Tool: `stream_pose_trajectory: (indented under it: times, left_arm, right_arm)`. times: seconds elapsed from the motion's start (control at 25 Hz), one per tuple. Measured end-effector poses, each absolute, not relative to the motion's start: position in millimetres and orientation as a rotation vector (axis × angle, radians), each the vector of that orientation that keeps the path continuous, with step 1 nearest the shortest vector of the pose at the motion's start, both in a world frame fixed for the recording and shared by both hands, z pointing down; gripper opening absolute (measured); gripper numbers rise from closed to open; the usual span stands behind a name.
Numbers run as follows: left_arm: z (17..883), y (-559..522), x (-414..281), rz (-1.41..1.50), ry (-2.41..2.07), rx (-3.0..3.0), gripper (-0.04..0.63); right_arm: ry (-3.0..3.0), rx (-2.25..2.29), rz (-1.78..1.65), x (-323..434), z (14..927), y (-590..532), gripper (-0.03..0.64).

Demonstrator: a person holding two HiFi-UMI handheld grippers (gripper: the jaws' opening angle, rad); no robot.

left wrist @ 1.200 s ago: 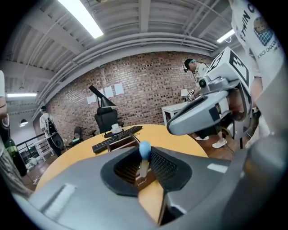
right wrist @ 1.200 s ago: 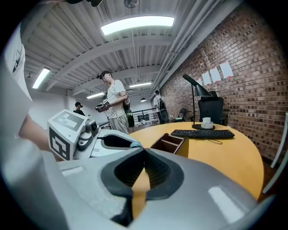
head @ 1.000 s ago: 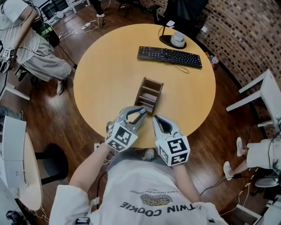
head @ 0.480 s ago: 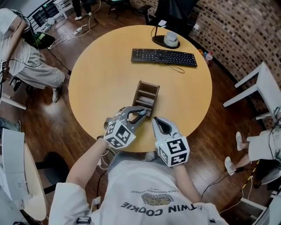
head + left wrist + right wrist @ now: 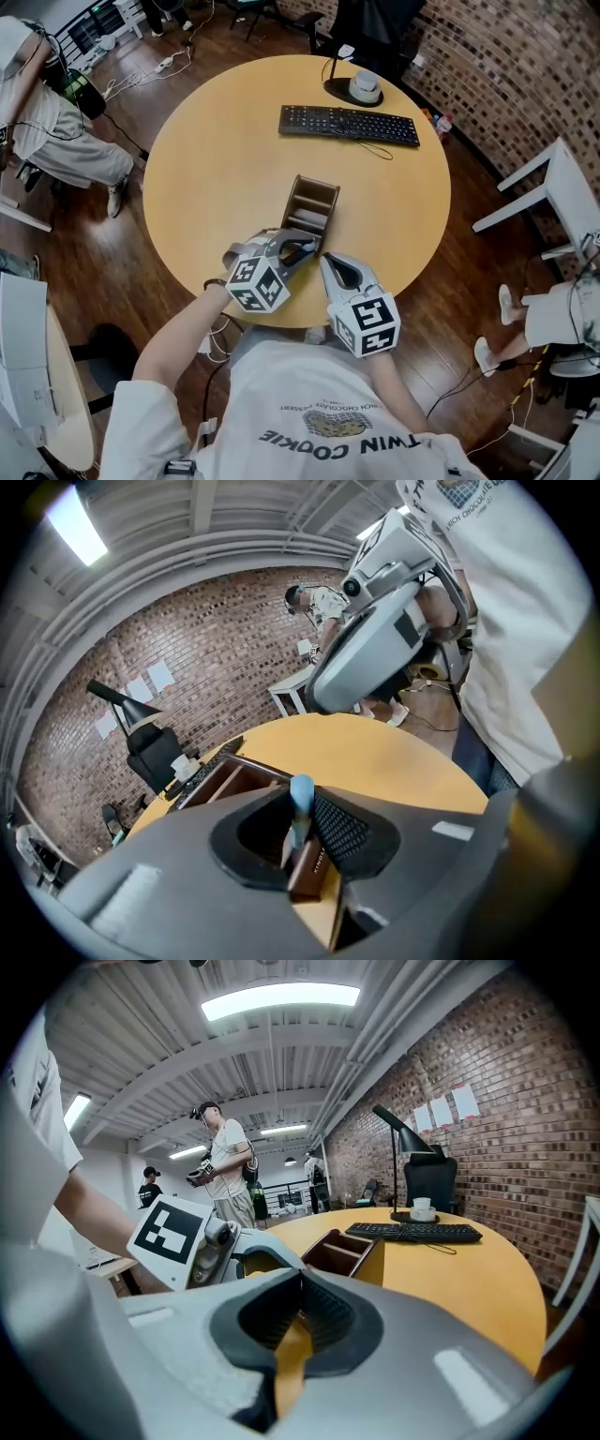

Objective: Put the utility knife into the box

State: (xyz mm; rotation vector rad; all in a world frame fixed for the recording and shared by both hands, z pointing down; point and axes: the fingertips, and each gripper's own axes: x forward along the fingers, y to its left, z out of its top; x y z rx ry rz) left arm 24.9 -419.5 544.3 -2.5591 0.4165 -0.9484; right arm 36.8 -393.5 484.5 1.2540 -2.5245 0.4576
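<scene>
Blue-tipped utility knife pinched in left gripper | it has rolled and sunk toward box | right gripper pressed together, empty | insertion seems near

Blue-tipped utility knife at near end of brown divided box

Head view: from above, steeply down, whole round surface in frame. Gripper views: low, close, facing across surface. All three share box, keyboard.
</scene>
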Motion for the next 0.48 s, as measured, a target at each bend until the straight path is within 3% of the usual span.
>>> stream_pose_trajectory:
  times: [0.48]
  left_arm:
    - [558.2, -418.2, 25.1, -1.009, 0.314, -2.455, 0.075]
  right_arm:
    - [-2.524, 1.251, 0.478, 40.7, 488.9, -392.8, 0.002]
